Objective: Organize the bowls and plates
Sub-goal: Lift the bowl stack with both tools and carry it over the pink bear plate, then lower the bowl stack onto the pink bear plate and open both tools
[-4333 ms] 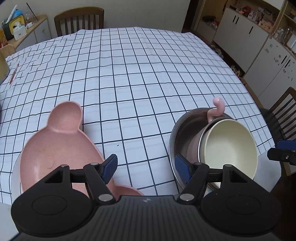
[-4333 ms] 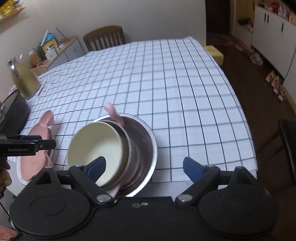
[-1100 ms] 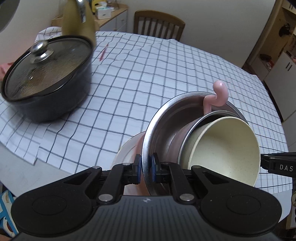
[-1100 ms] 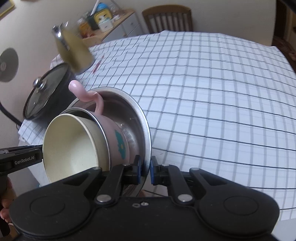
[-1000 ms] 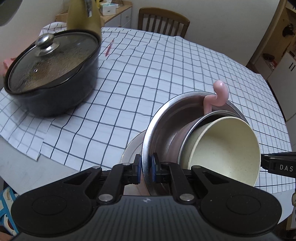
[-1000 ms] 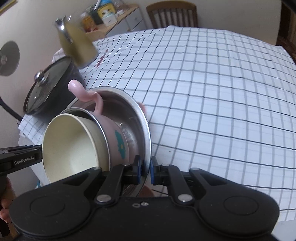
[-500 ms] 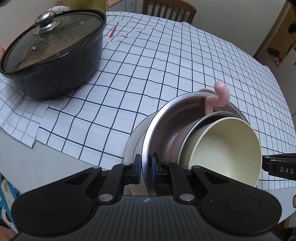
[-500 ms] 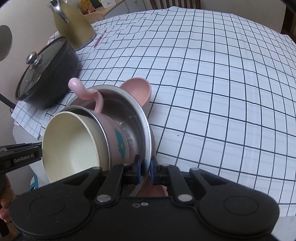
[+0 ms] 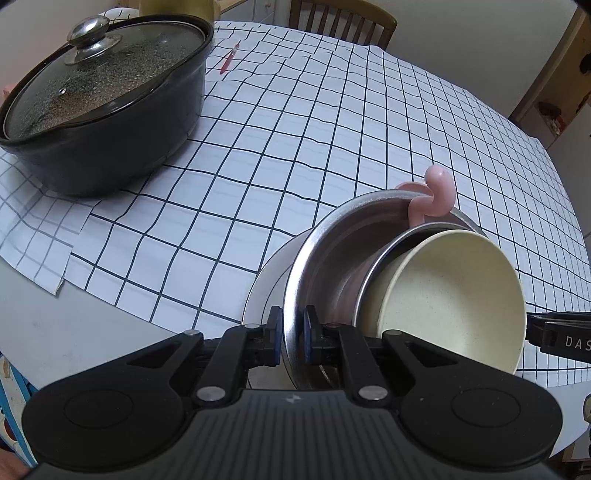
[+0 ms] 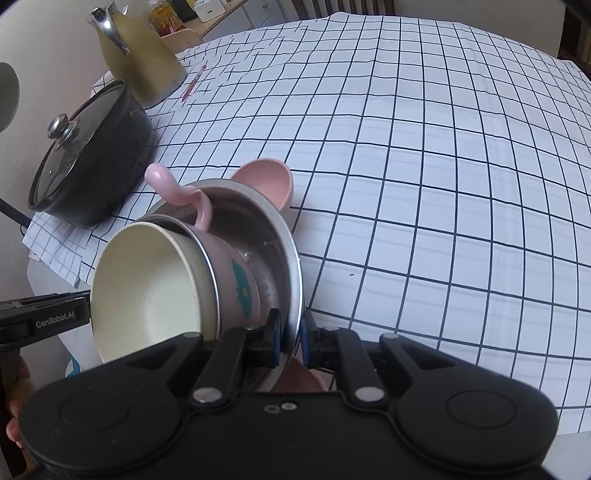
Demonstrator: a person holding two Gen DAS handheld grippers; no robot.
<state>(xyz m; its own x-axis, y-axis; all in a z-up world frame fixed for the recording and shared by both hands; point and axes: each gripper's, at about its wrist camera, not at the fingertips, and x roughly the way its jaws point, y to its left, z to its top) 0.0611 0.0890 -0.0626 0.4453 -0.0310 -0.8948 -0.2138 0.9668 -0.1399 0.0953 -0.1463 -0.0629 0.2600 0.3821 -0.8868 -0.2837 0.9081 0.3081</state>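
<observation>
One steel bowl (image 9: 325, 258), tilted, rim pinched on opposite sides by two grippers: left gripper (image 9: 293, 334) pressed onto the near-left rim, right gripper (image 10: 291, 338) pressed onto the near-right rim, blue pads on either side of the metal lip. Nested inside: one pink mug (image 10: 236, 273) with curled pink handle (image 9: 434, 197) rising over the far rim and a teal motif on its side; inside the mug, one cream bowl (image 9: 454, 295), mouth tipped toward the left-wrist camera. Directly beneath the steel bowl: one white plate (image 9: 264, 295), edge showing just ahead-left of the left gripper, and one pink ear-shaped dish (image 10: 267, 181), lobe protruding beyond the far rim in the right-wrist view. Whether the steel bowl touches these, not determinable. Legible writing: "GenRobot.AI" on the left gripper body at the left edge of the right-wrist view; "DAS", cut off, on the right gripper body at the right edge of the left-wrist view. Underneath all: white tablecloth (image 10: 424, 166) with dark grid. Far ahead-left of the left gripper: one black pot (image 9: 107, 103) with glass lid and metal knob. Beyond the pot: one olive-yellow kettle (image 10: 142, 55) with chrome spout, one red pen (image 9: 229, 61) just beside it. One wooden chair (image 9: 343, 22) at the far table edge.
</observation>
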